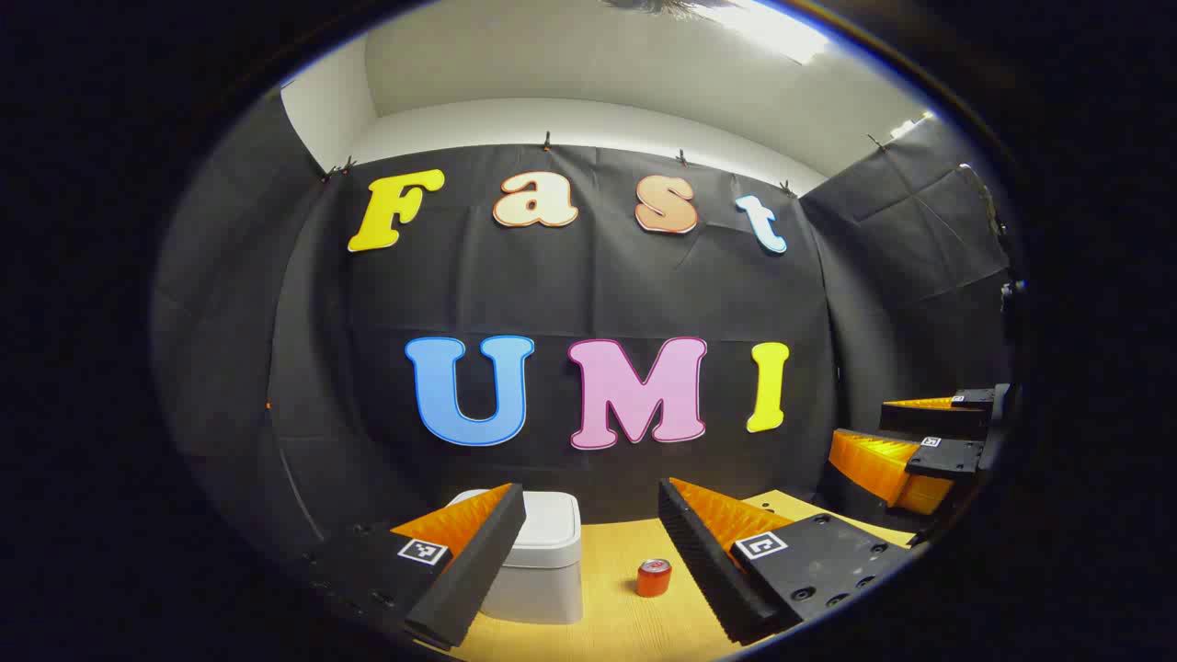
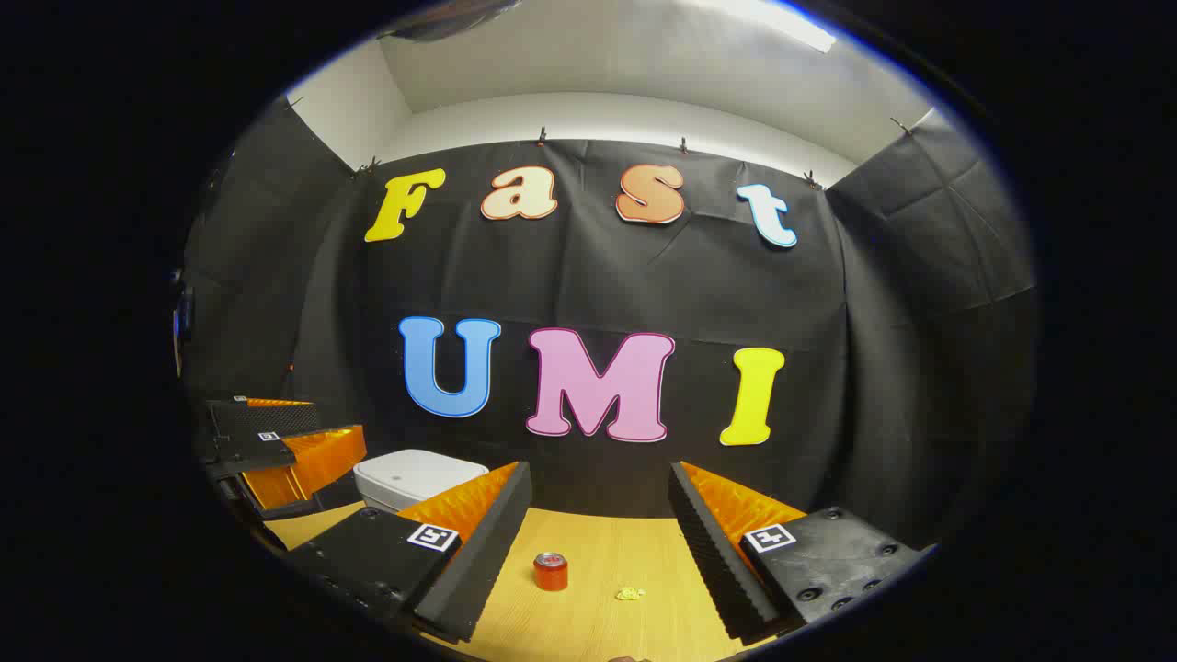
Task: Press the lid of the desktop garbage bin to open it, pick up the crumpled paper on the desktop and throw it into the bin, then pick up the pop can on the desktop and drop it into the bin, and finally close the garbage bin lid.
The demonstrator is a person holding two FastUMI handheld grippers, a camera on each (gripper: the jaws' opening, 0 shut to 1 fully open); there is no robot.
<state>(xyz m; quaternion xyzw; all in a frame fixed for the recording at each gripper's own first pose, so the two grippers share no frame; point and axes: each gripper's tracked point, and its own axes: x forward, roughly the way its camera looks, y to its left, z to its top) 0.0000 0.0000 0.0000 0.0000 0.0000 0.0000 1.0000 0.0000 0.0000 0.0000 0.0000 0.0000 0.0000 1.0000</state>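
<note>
Left gripper (image 1: 588,515) and right gripper (image 2: 598,501): both hovering, fingers spread, empty. Bin (image 1: 542,561), lid down, sitting at 7 o'clock. Pop can (image 2: 550,571), crumpled paper (image 2: 629,594): waiting near 6 o'clock. Risk: off-centre pressing likely sliding the bin.

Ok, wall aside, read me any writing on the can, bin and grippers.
Pop can: print too small to read.
Garbage bin: no writing seen.
Left gripper, right gripper: square coded markers, no words.
</note>
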